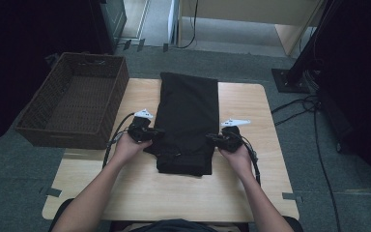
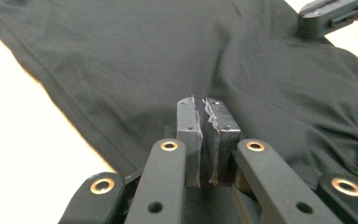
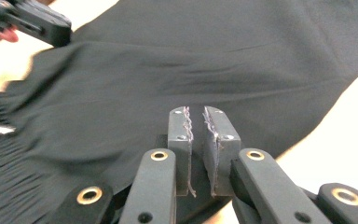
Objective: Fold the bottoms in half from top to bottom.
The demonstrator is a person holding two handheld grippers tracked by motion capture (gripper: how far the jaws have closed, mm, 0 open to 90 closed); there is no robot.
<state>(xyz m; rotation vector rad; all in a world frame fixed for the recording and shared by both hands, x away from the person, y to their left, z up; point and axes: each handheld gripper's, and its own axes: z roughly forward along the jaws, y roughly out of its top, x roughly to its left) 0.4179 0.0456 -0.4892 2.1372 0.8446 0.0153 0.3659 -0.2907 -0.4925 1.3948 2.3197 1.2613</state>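
Black folded garment (image 1: 186, 121) lies along the table's (image 1: 251, 193) middle, left gripper (image 1: 147, 133) and right gripper (image 1: 221, 140) nearly closed, pinching its side edges near the front end; lift both evenly, keep cloth taut, fold toward the far edge.

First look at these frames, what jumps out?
The black folded fabric garment lying lengthwise down the middle of the light wooden table draws the eye first. The left tongs and right tongs sit at its two side edges, each nearly closed, with cloth at the pads. Left of the table stands an empty dark brown woven wicker basket.
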